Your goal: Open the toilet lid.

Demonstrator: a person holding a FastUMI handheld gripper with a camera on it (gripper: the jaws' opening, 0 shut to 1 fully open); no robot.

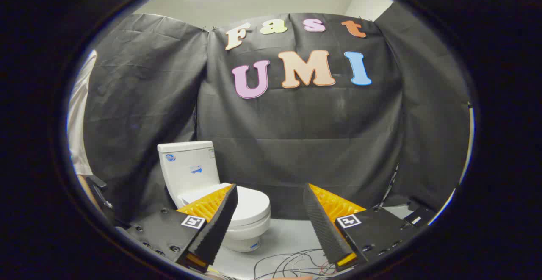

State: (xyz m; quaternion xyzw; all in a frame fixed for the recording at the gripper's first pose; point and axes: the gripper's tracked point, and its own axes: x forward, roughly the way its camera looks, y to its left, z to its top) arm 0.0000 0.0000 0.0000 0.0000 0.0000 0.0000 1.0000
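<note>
The left finger (214, 223) hides part of the toilet (250, 212) lid (252, 206); tank labels are too small to read.

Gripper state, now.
Gripper: open, holding nothing; the closed toilet lid sits beyond the fingers, untouched.

A small white toilet (211, 195) stands on the pale floor at the far left, against the black cloth wall. Its lid (247, 206) lies flat and closed over the bowl (smooth, rounded at the front), the boxy tank upright behind it. It seems turned slightly rightward, though the near side is partly hidden.
</note>
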